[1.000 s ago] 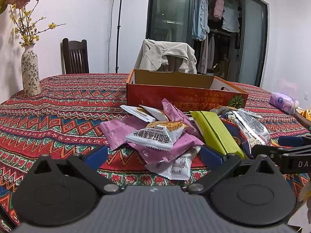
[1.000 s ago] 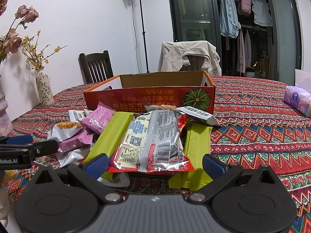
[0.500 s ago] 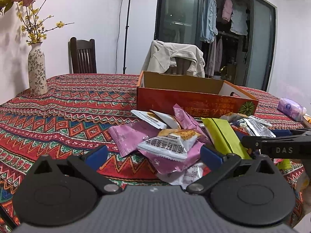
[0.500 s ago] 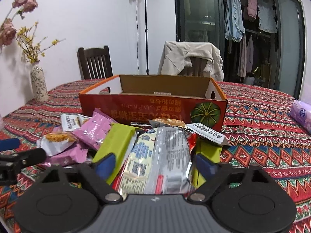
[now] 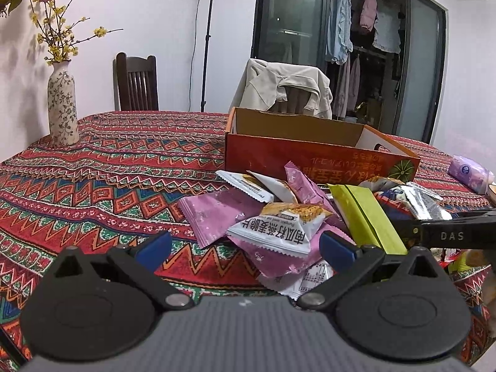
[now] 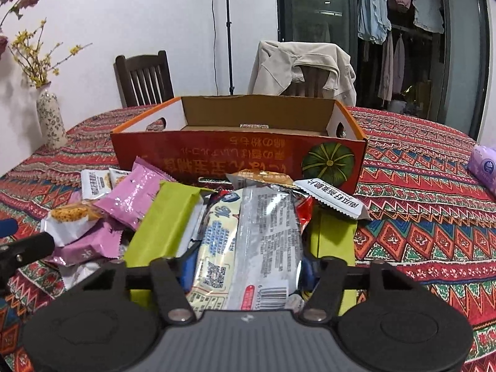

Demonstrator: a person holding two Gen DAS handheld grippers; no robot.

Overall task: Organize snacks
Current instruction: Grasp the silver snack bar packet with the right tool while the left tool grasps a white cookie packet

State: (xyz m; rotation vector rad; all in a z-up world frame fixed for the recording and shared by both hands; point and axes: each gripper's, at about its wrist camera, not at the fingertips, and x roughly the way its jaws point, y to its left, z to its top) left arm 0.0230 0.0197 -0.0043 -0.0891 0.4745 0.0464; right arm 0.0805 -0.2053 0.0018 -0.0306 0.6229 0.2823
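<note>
Patterned cloth (image 5: 108, 167) covers the table, with a vase (image 5: 62, 105) at ten o'clock in the left view and an orange box (image 6: 238, 152) at twelve o'clock, seemingly almost empty. Snack packs lie heaped just in front of the box. The left gripper (image 5: 245, 248) hovers with its jaws spread wide, nothing between them; a white pack (image 5: 276, 226) and pink packs (image 5: 217, 214) lie just past its tips. At the centre of the right view, the right gripper (image 6: 245, 271) is closing its jaws around a foil pack (image 6: 257, 235), the blue pads at its long edges; whether they press yet cannot be told. Green packs (image 6: 164, 226) flank it at nine and three o'clock. The foil pack looks light, crinkly and slippery, probably with brittle contents, so a gentle pinch across its near end seems best.
</note>
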